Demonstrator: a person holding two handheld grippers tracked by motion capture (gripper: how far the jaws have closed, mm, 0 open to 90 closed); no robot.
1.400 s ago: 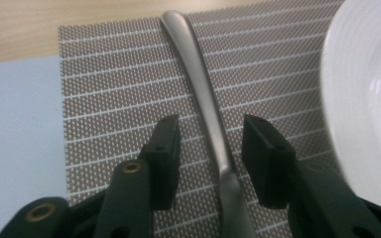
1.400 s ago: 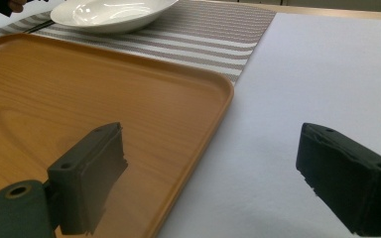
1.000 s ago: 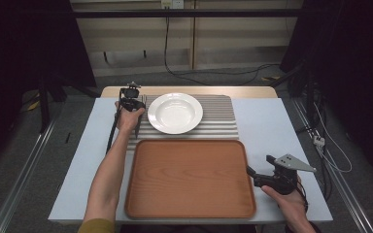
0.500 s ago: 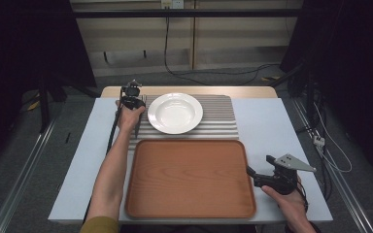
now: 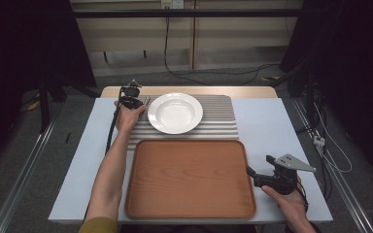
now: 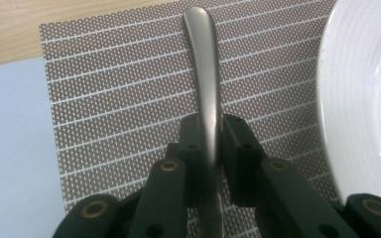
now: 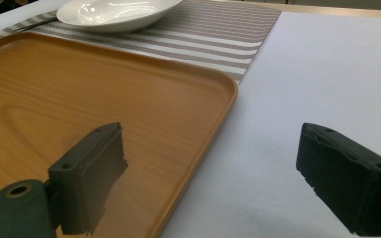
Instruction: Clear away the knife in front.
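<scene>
A grey metal utensil handle [image 6: 203, 59] lies on the striped placemat [image 6: 129, 99], just left of the white plate [image 6: 367, 99]. My left gripper [image 6: 211, 134] is shut on this handle; its jaws have just been closing with the handle between them, and the pads now press on both its sides. From above, the left gripper [image 5: 132, 97] sits at the placemat's far left corner beside the plate [image 5: 175, 112]. My right gripper [image 7: 213, 168] stands open over the right rim of the wooden tray [image 7: 79, 84], holding nothing. It rests low at the tray's right side [image 5: 252, 172].
The wooden tray [image 5: 189, 179] lies near the front edge, bare. The placemat [image 5: 218, 121] lies behind it on the pale blue table top [image 5: 272, 126]. A cable trails from the left gripper along the forearm. Dark floor and rails surround the table.
Nothing has visibly moved in the high view; both hands keep their places.
</scene>
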